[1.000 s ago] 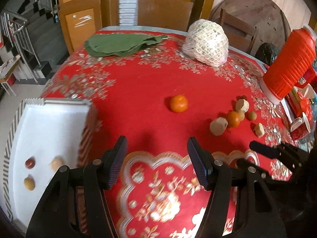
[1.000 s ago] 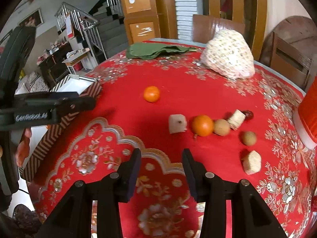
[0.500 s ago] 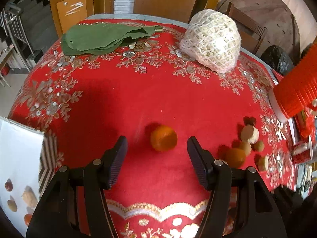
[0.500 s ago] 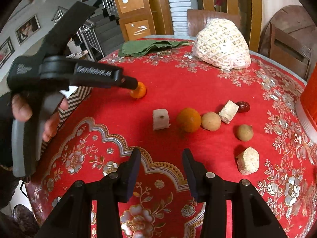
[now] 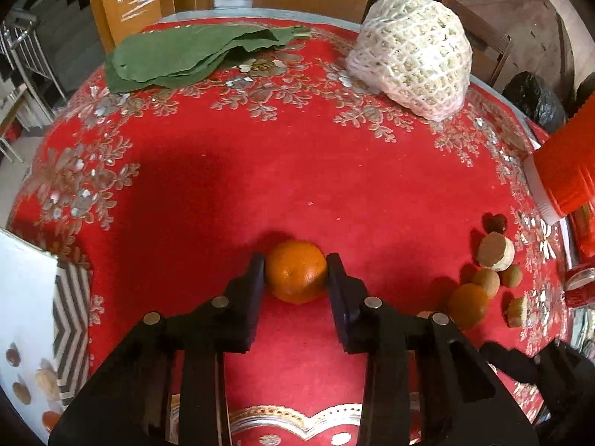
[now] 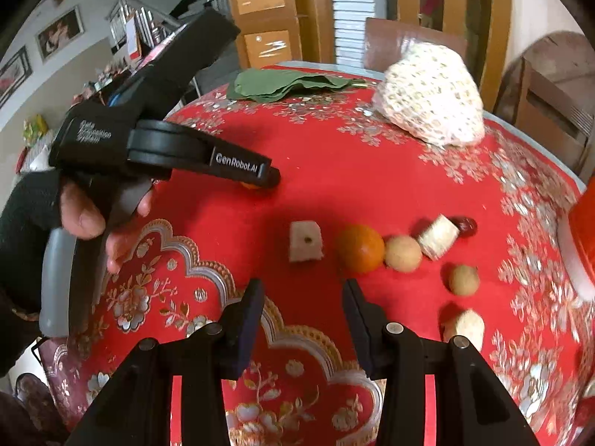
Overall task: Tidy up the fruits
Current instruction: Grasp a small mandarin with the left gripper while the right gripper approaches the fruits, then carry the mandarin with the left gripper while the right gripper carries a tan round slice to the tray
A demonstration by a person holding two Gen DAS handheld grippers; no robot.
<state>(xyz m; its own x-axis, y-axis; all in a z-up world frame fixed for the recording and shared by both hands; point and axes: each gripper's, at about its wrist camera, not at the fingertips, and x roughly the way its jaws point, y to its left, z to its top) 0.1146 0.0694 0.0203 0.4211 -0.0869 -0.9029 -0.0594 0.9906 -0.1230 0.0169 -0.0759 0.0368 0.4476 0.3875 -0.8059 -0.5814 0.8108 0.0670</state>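
An orange (image 5: 296, 277) lies on the red tablecloth (image 5: 260, 171). My left gripper (image 5: 295, 262) is closing its jaws on the orange, and both pads touch its sides. In the right wrist view the left gripper (image 6: 273, 178) covers most of that orange (image 6: 248, 186). My right gripper (image 6: 303, 290) hangs open over the cloth with nothing between its fingers. Just beyond it lie a pale cut chunk (image 6: 305, 241), a second orange (image 6: 360, 248), two brown round fruits (image 6: 402, 258) and a dark red fruit (image 6: 468, 226). A white tray with a striped rim (image 5: 70, 319) at the left holds several small fruits.
A large fruit in white foam netting (image 5: 411, 70) and green leaves (image 5: 193, 55) lie at the table's far side. A red ribbed flask (image 5: 572, 163) stands at the right edge. A person's hand (image 6: 85, 215) holds the left gripper. Wooden chairs stand behind the table.
The left gripper moved forward and down to the lone orange and closed its jaws around it. The right gripper drifted slightly and stayed open.
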